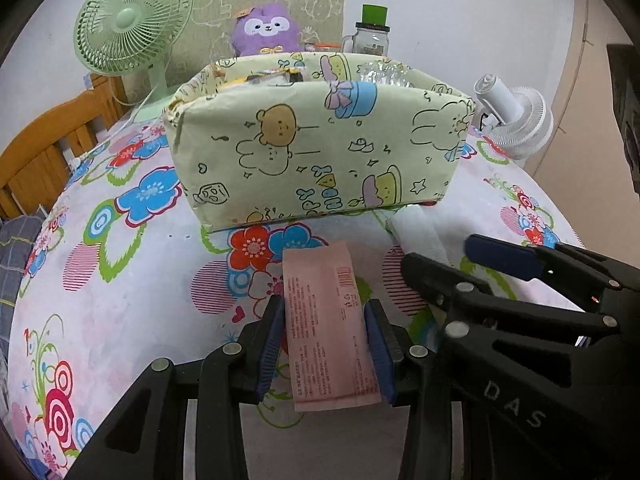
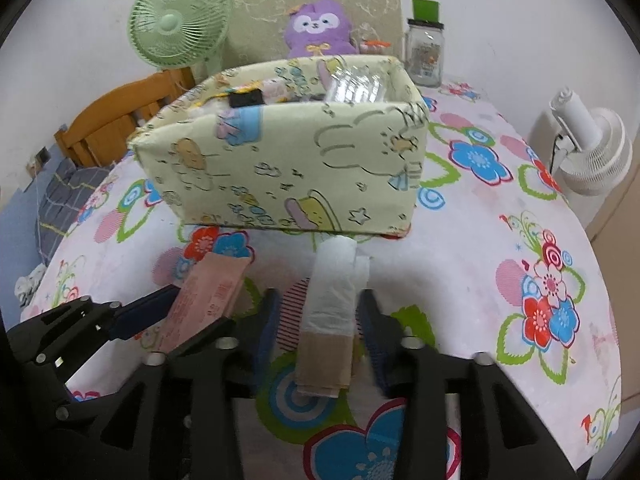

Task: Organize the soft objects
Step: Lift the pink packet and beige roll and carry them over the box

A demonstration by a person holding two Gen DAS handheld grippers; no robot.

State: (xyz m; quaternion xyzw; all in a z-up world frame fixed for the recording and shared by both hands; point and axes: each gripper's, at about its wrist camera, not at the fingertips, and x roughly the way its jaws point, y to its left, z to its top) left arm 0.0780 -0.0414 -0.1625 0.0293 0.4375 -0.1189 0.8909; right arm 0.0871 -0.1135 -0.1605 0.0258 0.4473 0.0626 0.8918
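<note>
Table covered by a floral tablecloth (image 1: 120, 280) carries a pale green fabric storage box (image 1: 320, 152) printed with cartoon bears and rabbits, set toward the far edge and already holding small items. Left gripper (image 1: 326, 344) has its blue-padded fingers clamped on both long sides of a pink printed sachet (image 1: 328, 328), which points toward the box's near wall. Right gripper (image 2: 320, 320) straddles a white rolled tissue pack with a tan band (image 2: 330, 300); fingers stand slightly apart from it, contact cannot be confirmed. Pack's far end lies just beside the box's near wall. Behind the box: purple plush toy (image 1: 266, 28), green desk fan (image 1: 134, 20), glass jar with green lid (image 1: 372, 34). White fan (image 1: 516, 120) stands at the right edge
</note>
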